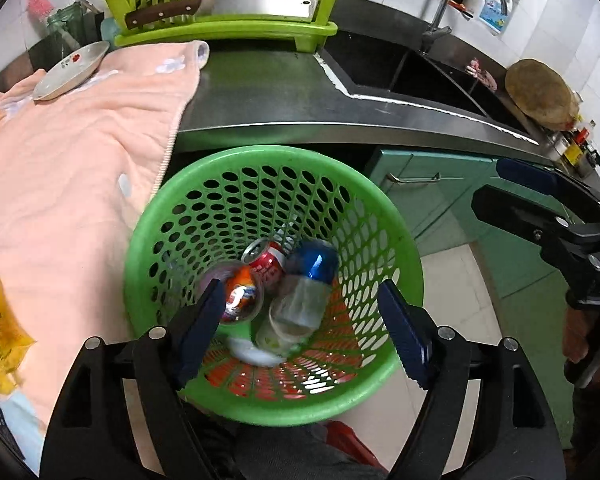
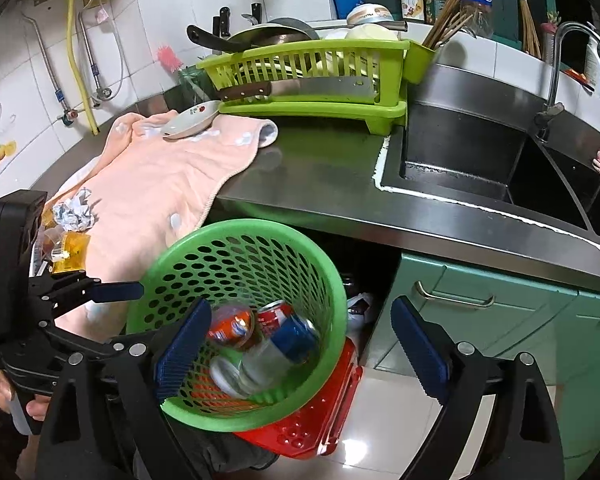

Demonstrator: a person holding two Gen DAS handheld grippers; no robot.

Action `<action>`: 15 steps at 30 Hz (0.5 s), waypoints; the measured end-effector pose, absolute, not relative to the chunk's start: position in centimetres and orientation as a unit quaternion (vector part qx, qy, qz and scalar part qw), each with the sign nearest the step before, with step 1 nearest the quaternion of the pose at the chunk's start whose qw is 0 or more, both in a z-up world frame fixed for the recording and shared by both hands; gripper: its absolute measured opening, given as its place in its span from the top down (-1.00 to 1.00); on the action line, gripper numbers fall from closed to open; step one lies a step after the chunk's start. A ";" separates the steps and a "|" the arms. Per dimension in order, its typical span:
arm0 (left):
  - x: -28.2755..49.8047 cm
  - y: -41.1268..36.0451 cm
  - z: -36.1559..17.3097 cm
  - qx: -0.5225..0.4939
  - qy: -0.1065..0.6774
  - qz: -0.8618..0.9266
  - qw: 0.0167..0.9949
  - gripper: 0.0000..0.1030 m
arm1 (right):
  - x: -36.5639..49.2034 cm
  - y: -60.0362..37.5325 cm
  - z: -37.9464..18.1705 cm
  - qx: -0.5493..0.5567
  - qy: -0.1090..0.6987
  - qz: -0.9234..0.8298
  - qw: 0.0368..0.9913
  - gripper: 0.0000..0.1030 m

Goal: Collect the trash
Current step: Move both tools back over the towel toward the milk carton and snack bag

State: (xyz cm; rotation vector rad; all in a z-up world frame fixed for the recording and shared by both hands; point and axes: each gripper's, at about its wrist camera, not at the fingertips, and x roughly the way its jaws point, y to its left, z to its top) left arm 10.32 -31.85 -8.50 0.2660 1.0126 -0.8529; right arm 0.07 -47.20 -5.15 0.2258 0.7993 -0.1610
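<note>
A green perforated basket (image 1: 188, 216) (image 2: 168, 268) stands on the floor below the counter edge. Inside lie a red can (image 1: 266, 264), a blue can (image 1: 316, 264), an orange can (image 1: 240, 292) in a clear cup and a clear plastic cup (image 1: 296, 308). My left gripper (image 1: 300, 286) hangs open over the basket with nothing between its pads. My right gripper (image 2: 300, 304) is open too, above the basket's right rim, holding nothing. On the pink towel (image 2: 160, 176) lie a crumpled paper ball (image 2: 76, 214) and a yellow wrapper (image 2: 70, 252) (image 1: 0, 320).
A steel counter (image 2: 320, 176) carries a lime dish rack (image 2: 316, 80) with a cleaver, and a plate (image 2: 188, 122) on the towel. The sink (image 2: 480, 160) and faucet are to the right, green cabinets (image 2: 500, 320) below. A red dustpan (image 2: 324, 412) lies under the basket.
</note>
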 end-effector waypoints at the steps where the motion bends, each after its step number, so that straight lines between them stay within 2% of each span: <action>1: 10.2 -31.6 -8.3 0.123 0.467 -0.395 0.782 -0.50 | 0.1 -47.0 -5.0 0.108 0.387 -0.077 0.912 -0.71; 6: 9.9 -29.6 -7.4 0.122 0.458 -0.385 0.792 -0.51 | 0.3 -45.9 -4.5 0.103 0.383 -0.068 0.916 -0.74; 8: 9.9 -28.6 -7.2 0.119 0.456 -0.378 0.797 -0.60 | 0.5 -45.3 -4.3 0.101 0.381 -0.062 0.917 -0.74; 15: 10.1 -23.5 -6.1 0.098 0.447 -0.345 0.819 -0.61 | 1.6 -43.0 -4.0 0.095 0.383 -0.037 0.918 -0.74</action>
